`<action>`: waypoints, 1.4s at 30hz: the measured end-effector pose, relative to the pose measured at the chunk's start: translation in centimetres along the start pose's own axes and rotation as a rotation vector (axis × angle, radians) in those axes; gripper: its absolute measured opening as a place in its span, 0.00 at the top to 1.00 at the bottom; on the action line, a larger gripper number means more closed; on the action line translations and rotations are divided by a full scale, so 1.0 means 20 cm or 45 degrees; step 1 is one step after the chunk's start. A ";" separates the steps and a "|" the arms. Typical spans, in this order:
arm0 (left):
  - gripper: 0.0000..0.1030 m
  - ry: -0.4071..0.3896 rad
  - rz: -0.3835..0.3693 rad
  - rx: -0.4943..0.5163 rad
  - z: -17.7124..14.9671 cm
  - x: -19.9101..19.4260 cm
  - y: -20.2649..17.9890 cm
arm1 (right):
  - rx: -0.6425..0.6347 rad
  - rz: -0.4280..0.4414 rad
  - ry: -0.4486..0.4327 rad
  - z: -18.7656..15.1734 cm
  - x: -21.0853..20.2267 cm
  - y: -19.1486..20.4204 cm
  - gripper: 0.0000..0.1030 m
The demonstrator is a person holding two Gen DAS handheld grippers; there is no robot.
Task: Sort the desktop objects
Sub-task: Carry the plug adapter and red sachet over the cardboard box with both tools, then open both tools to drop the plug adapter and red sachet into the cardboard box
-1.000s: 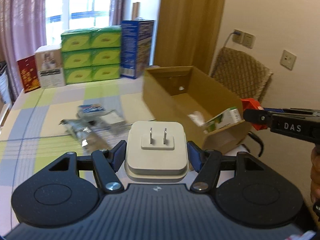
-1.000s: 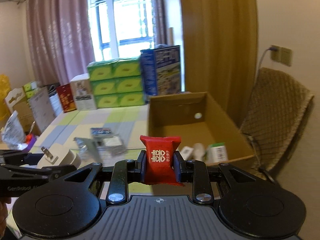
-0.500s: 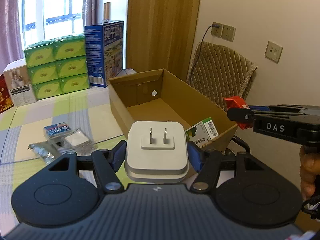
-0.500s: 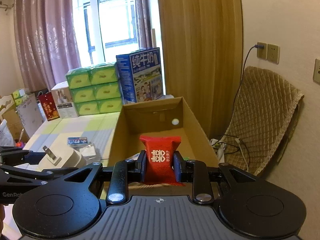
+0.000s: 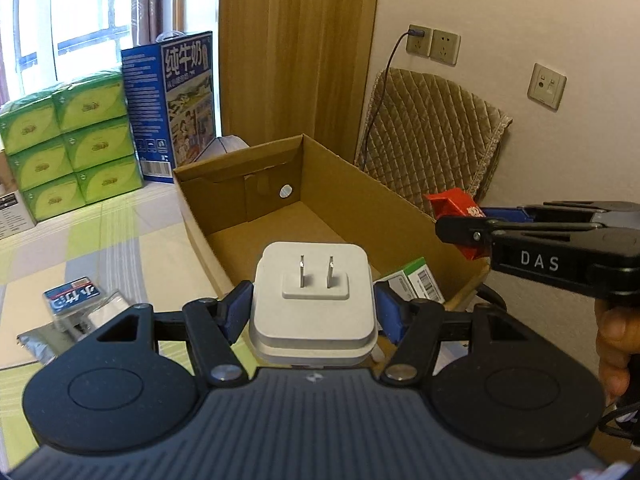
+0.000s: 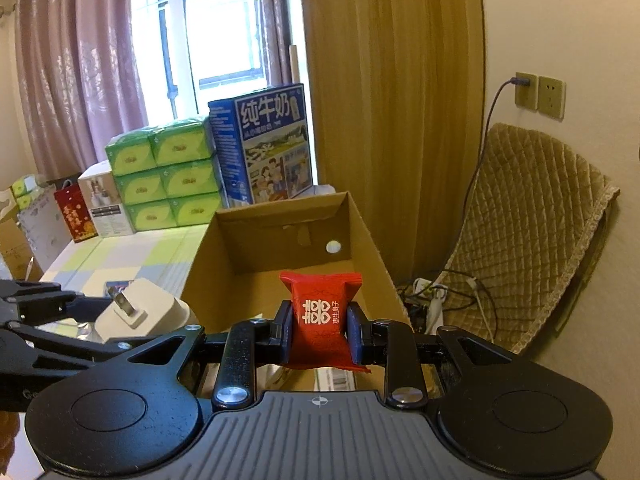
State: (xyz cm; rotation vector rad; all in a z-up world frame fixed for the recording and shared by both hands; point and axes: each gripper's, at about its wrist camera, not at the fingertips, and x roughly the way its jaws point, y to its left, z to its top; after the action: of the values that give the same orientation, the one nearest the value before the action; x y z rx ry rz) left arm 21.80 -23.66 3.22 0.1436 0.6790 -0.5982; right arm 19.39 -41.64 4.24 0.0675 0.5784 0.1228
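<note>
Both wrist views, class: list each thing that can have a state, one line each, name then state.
Left claw: shut on the white plug adapter.
Right claw: shut on the red candy packet.
Cardboard box: open on top, a green-and-white carton inside.
Wall socket: cable plugged in.

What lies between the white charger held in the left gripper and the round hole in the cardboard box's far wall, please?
In the left wrist view, only the bare floor of the cardboard box lies between the white charger and the round hole; the green-and-white carton sits off to the right.
</note>
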 end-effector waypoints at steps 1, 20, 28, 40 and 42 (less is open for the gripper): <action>0.41 0.002 -0.002 0.001 0.00 0.02 0.00 | 0.007 -0.002 0.002 0.01 0.02 -0.01 0.76; 0.29 0.054 0.020 0.026 0.04 0.28 0.02 | 0.039 -0.017 0.026 0.04 0.16 -0.09 0.76; 0.29 0.021 0.054 0.009 0.04 0.16 0.07 | 0.036 0.001 0.038 0.03 0.16 -0.08 0.76; 0.29 0.009 0.095 -0.052 -0.02 0.05 0.19 | 0.027 0.071 0.086 0.02 0.24 0.03 0.76; 0.29 0.008 0.100 -0.062 -0.03 0.04 0.21 | 0.032 0.078 0.096 0.01 0.26 0.03 0.76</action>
State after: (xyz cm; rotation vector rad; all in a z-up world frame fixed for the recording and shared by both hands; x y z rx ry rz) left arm 24.38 -20.43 1.98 0.1259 0.6902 -0.5055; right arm 23.83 -40.27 1.67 0.1053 0.6537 0.1779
